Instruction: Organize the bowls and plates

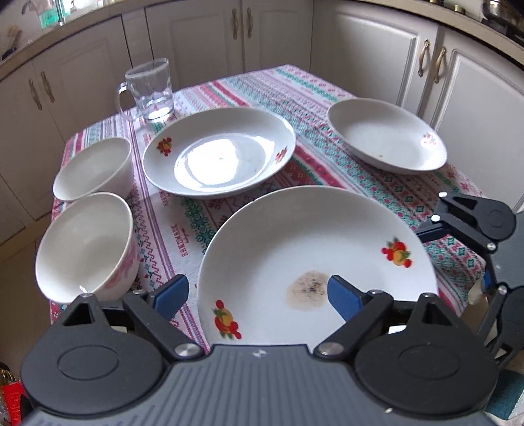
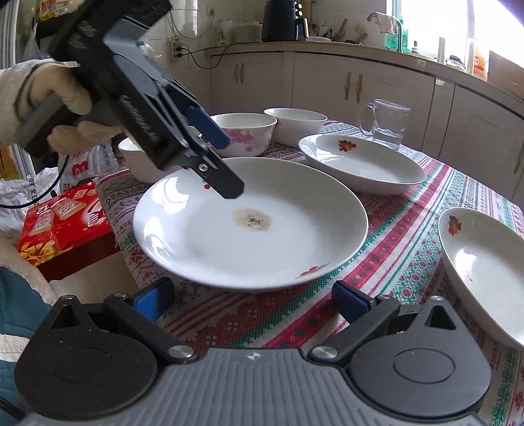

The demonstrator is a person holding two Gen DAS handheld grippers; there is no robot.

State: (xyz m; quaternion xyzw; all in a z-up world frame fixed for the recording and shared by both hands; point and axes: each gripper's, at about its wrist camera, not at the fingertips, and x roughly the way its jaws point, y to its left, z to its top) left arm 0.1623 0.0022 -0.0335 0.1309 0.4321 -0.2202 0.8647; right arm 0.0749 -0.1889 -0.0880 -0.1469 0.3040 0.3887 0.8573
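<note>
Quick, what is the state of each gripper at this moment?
Left gripper: open, holding nothing, straddling the rim of the stained white fruit-print plate.
Right gripper: open, empty.

Daylight floods in from a blown-out window (image 2: 458, 19) at the far right of the right wrist view, leaving the kitchen bright and the shadows soft. It glares as a white patch in the middle plate (image 1: 219, 152), seen from the left wrist, and the near stained plate (image 1: 314, 265) has slightly smeared fruit prints. Both fisheye views bow the cabinets (image 1: 196, 39) and blur toward the edges.
</note>
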